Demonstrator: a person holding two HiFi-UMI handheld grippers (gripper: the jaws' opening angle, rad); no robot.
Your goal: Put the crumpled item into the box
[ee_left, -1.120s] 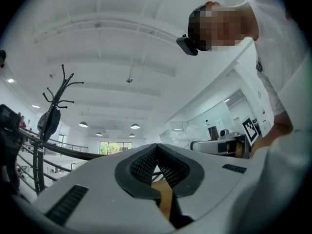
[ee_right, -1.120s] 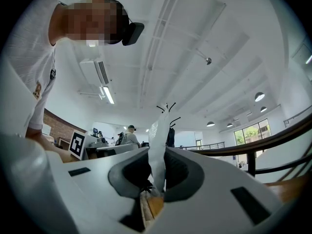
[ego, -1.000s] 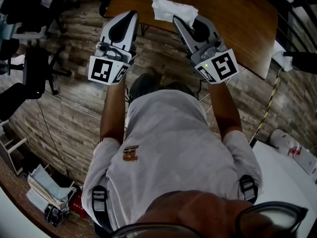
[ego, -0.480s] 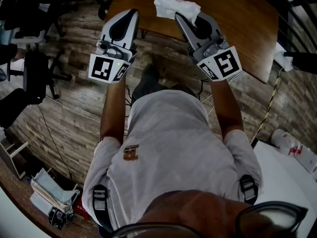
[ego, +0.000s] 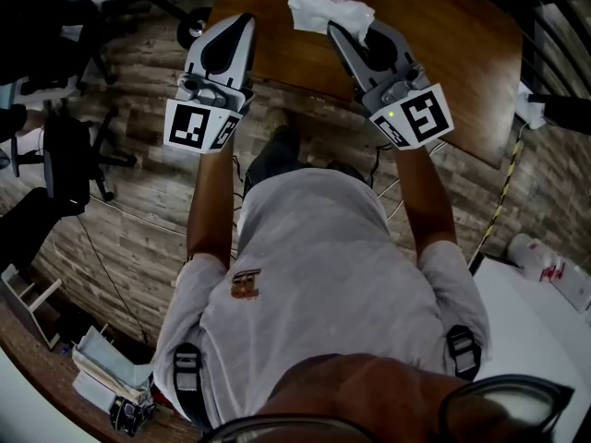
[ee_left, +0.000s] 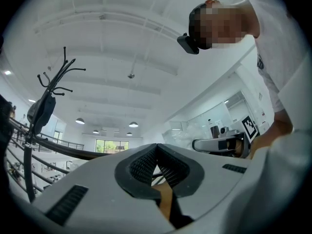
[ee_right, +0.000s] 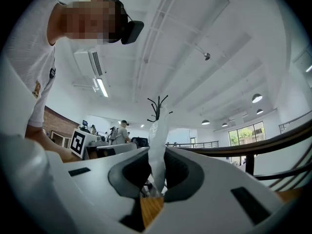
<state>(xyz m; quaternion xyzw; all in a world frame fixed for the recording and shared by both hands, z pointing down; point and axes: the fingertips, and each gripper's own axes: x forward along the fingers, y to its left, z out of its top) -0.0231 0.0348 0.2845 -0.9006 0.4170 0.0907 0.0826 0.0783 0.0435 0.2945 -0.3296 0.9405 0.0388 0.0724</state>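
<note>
Nearest to the head camera was the person's light grey T-shirt (ego: 314,266), and both bare forearms reached forward from it. The left claw (ego: 242,22) was held over the brown wood-plank floor (ego: 138,210), just at the near edge of the brown wooden surface (ego: 434,35). Its white cube with a black square marker (ego: 196,127) faced the camera. In the left gripper view its two dark ribbed pads (ee_left: 141,162) met at their tips, so this claw was closed, and nothing was between them.

The right claw (ego: 355,35) was a little further forward, over the surface, and its own white marker cube (ego: 414,118) was tilted toward the camera. This claw was closed on the white crumpled paper item (ego: 328,9). In the right gripper view a thin white part of the paper stood up between the dark pads (ee_right: 129,172), which pressed it from both sides. The rest of the paper spread out to the left of the claw tips, over the wooden surface. Whether it touched the wood could not be told.

Far to the left, a black office chair (ego: 65,146) stood on the floor.
</note>
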